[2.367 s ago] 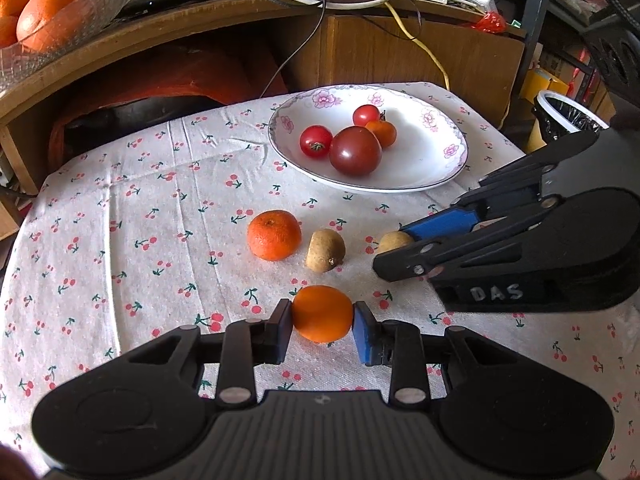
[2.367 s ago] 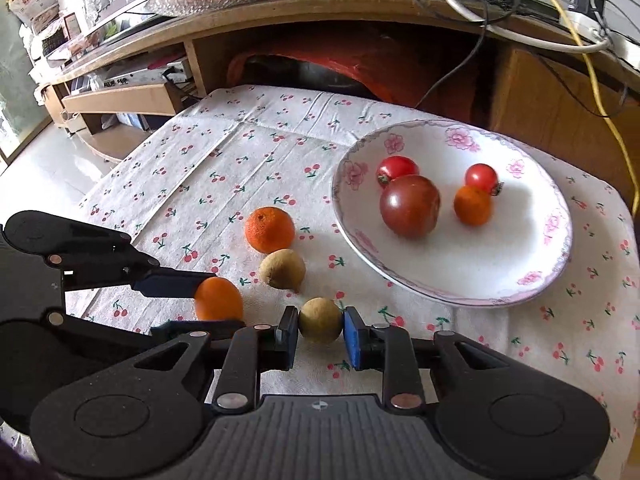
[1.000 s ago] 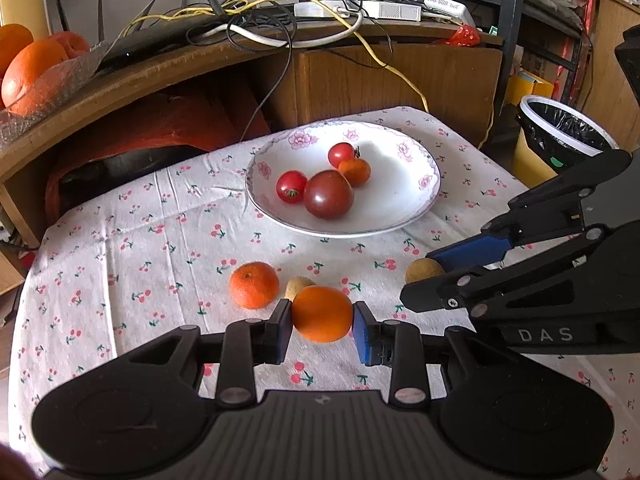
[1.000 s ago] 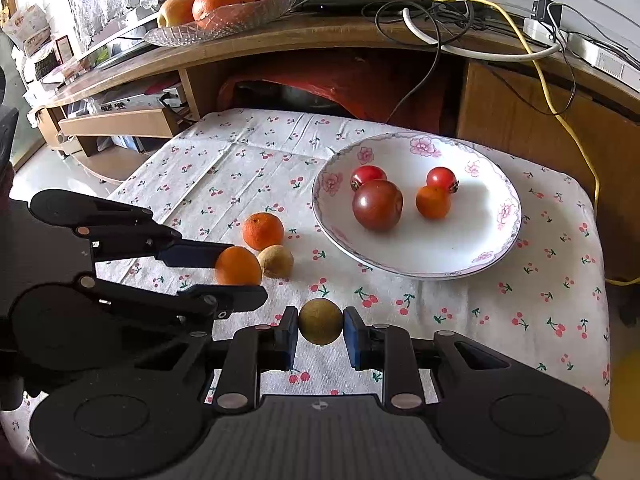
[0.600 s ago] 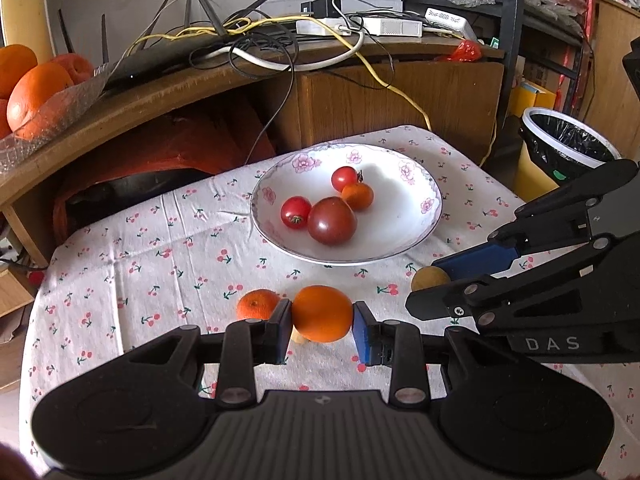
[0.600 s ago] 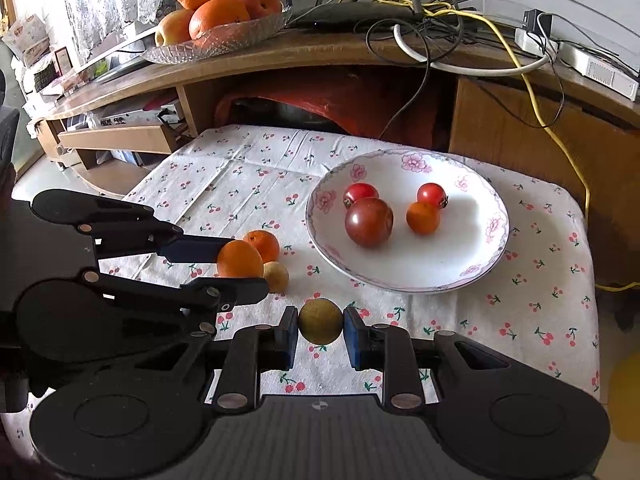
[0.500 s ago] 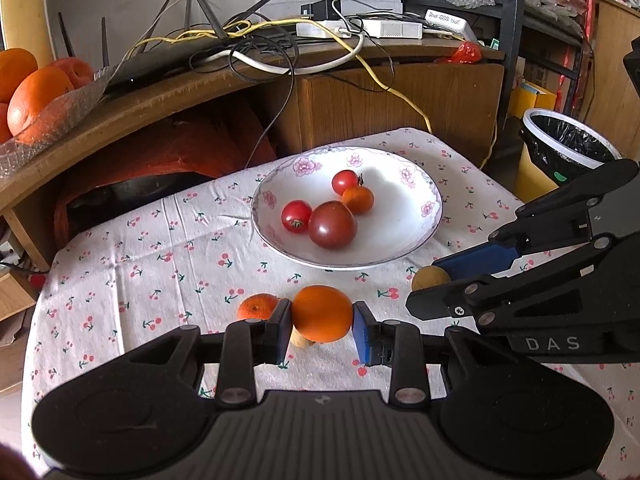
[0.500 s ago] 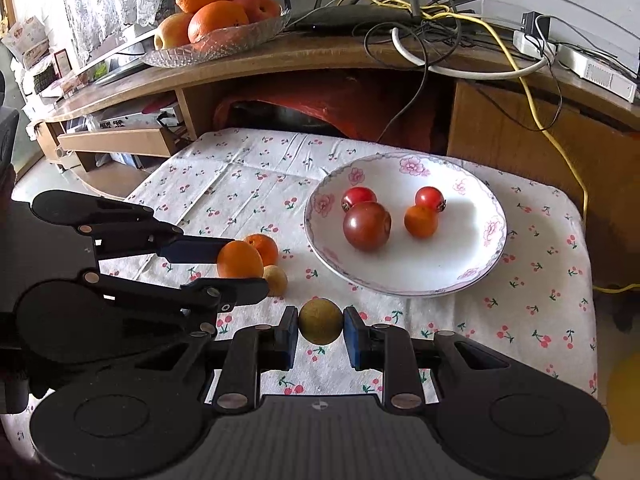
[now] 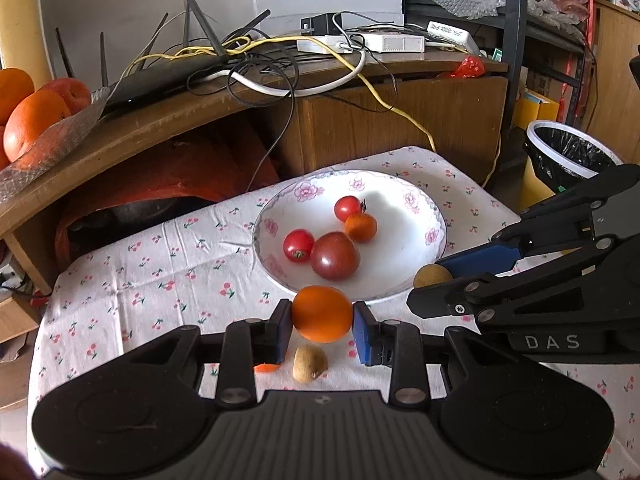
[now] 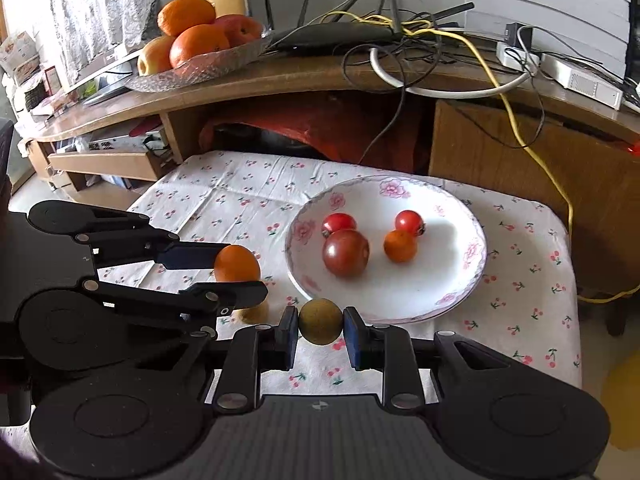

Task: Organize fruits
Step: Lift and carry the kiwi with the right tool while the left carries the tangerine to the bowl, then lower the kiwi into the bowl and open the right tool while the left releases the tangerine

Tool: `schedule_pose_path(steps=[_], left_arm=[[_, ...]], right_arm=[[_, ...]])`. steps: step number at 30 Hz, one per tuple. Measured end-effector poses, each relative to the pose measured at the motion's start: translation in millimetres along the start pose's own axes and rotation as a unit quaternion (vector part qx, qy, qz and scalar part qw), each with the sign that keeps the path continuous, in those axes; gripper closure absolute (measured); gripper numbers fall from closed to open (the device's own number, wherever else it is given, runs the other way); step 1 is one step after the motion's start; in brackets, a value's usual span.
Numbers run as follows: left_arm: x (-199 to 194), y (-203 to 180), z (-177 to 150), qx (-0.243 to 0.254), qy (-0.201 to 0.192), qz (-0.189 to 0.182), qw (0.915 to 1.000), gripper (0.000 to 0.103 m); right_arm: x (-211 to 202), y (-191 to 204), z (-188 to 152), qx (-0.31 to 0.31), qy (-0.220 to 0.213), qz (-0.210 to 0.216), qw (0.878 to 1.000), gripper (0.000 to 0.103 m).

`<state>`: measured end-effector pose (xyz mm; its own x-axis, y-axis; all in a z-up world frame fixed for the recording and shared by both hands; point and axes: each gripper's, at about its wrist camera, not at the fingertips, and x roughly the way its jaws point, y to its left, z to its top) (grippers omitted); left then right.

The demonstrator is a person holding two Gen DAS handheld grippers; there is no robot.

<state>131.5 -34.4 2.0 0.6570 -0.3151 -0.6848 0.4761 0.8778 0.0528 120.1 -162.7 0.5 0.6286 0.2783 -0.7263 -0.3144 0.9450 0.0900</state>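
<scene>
My left gripper [image 9: 322, 324] is shut on an orange [image 9: 322, 313], held in the air just short of the near rim of the white floral plate [image 9: 416, 216]. My right gripper [image 10: 320, 326] is shut on a small brown round fruit [image 10: 320, 321], also lifted near the plate [image 10: 460, 280]. On the plate lie two red tomatoes, a dark tomato [image 9: 334, 255] and a small orange fruit [image 9: 360, 227]. A kiwi [image 9: 309, 363] lies on the cloth below the left gripper. A sliver of another orange [image 9: 265, 367] shows under its left finger.
The cherry-print tablecloth [image 10: 224, 196] covers a small table. Behind it stands a wooden desk [image 9: 400, 112] with tangled cables and a router. A glass dish of oranges [image 10: 192, 52] sits on the desk. A lined bin [image 9: 568, 156] stands to the right.
Both grippers have risen and moved forward toward the plate with their fruit held. The kiwi and the other orange on the cloth have slipped lower in the left wrist view.
</scene>
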Motion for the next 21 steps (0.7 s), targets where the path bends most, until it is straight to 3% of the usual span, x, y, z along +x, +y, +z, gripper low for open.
schedule_pose_path(steps=[21], left_arm=[[52.9, 3.1, 28.6, 0.014, 0.013, 0.006, 0.9998, 0.063]], right_arm=[[35.8, -35.0, 18.4, 0.031, 0.001, -0.032, 0.999, 0.082]])
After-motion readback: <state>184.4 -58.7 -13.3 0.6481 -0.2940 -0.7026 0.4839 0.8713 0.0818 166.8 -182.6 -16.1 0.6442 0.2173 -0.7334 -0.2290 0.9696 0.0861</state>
